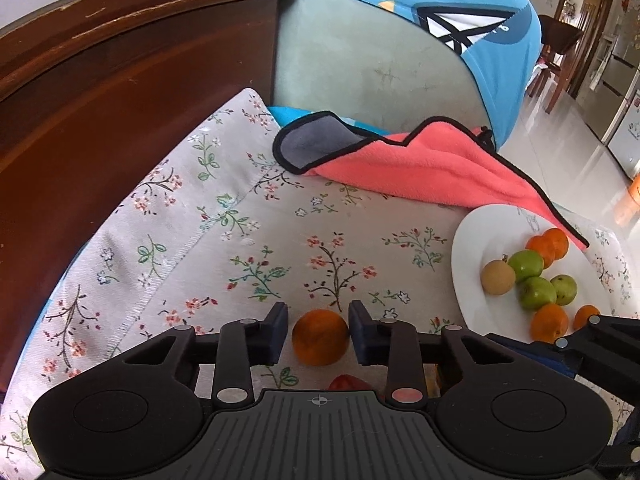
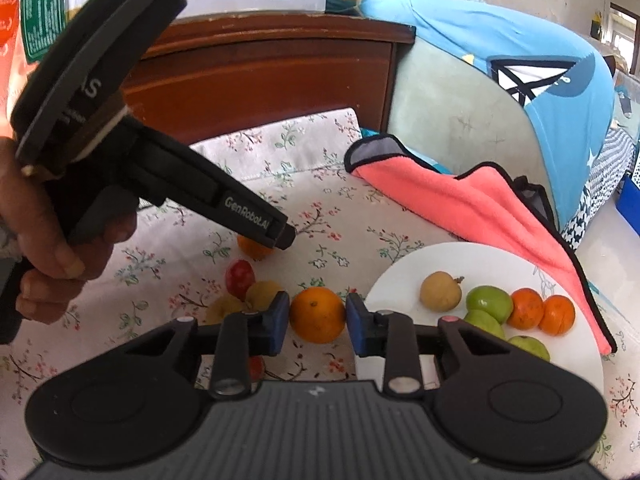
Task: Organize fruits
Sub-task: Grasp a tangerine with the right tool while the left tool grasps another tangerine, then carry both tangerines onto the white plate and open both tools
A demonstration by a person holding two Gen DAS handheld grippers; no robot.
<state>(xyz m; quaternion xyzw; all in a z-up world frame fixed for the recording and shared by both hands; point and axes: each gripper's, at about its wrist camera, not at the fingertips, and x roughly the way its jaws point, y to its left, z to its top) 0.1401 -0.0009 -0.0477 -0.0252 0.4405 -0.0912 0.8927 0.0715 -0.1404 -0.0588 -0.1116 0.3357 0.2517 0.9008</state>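
On the flowered cloth (image 1: 224,240) an orange (image 1: 320,337) sits between the pads of my left gripper (image 1: 319,334), which press on both its sides. My right gripper (image 2: 317,318) is shut on a second orange (image 2: 317,315) just left of the white plate (image 2: 500,264). The plate (image 1: 480,232) holds a brown round fruit (image 2: 440,291), green fruits (image 2: 489,303) and small oranges (image 2: 525,308). Loose on the cloth lie a red fruit (image 2: 239,279) and yellow fruits (image 2: 262,294). In the right wrist view a hand (image 2: 60,248) holds the left gripper (image 2: 280,236) over its orange (image 2: 252,250).
A pink towel (image 1: 432,168) with black trim lies behind the plate and drapes over its far rim. A dark wooden cabinet (image 1: 120,100) stands at the left, and a green padded armrest (image 1: 360,60) under a blue cloth (image 1: 460,0) stands behind.
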